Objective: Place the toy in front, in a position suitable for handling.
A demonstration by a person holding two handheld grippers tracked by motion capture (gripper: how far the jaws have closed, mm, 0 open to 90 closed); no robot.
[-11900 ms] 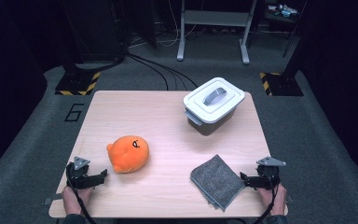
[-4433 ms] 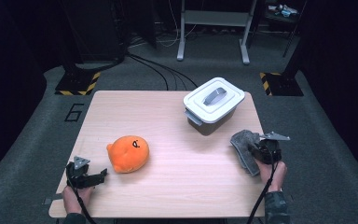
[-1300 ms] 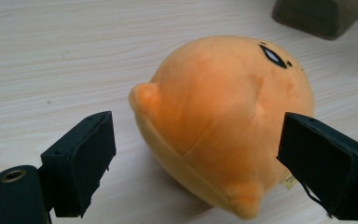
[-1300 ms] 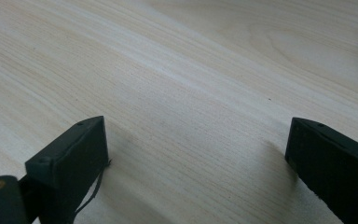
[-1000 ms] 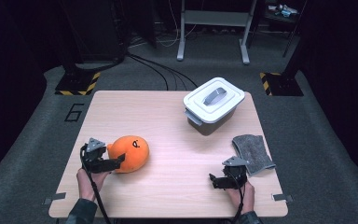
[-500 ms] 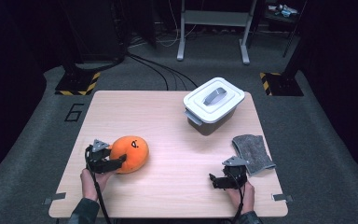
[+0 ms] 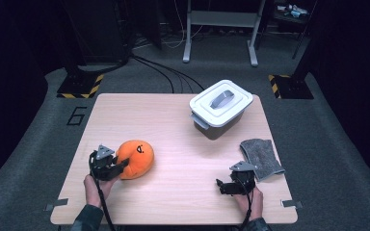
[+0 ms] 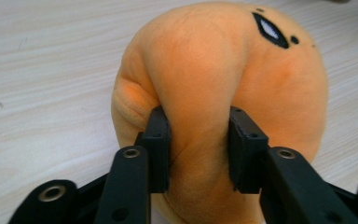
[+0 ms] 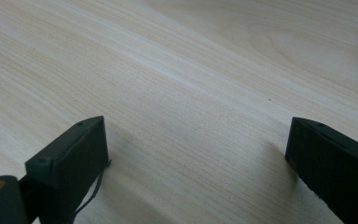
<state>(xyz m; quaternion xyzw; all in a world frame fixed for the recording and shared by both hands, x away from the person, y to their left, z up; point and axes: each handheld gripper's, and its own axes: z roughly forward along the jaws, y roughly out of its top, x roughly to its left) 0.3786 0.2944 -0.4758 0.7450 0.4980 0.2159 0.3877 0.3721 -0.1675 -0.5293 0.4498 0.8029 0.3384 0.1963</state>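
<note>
An orange plush toy point(image 7: 136, 158) with a black stitched eye lies on the front left of the wooden table point(image 7: 173, 125). My left gripper point(image 7: 118, 168) has just been closing on it. In the left gripper view the two black pads point(image 8: 158, 140) pinch a fold of the orange plush toy point(image 8: 200, 93) between them. My right gripper point(image 7: 221, 185) rests low on the front right of the table, pointing left. Its jaws point(image 9: 196, 154) stand wide apart over bare wood with nothing between them.
A white lidded box point(image 7: 220, 107) with a grey handle stands at the back right. A grey cloth point(image 7: 261, 156) lies on the right edge of the table, just behind my right hand. The dark floor, cables and stand legs surround the table.
The left gripper's jaws have closed onto the near side of the orange plush toy, squeezing it. The right gripper has stayed where it was.
</note>
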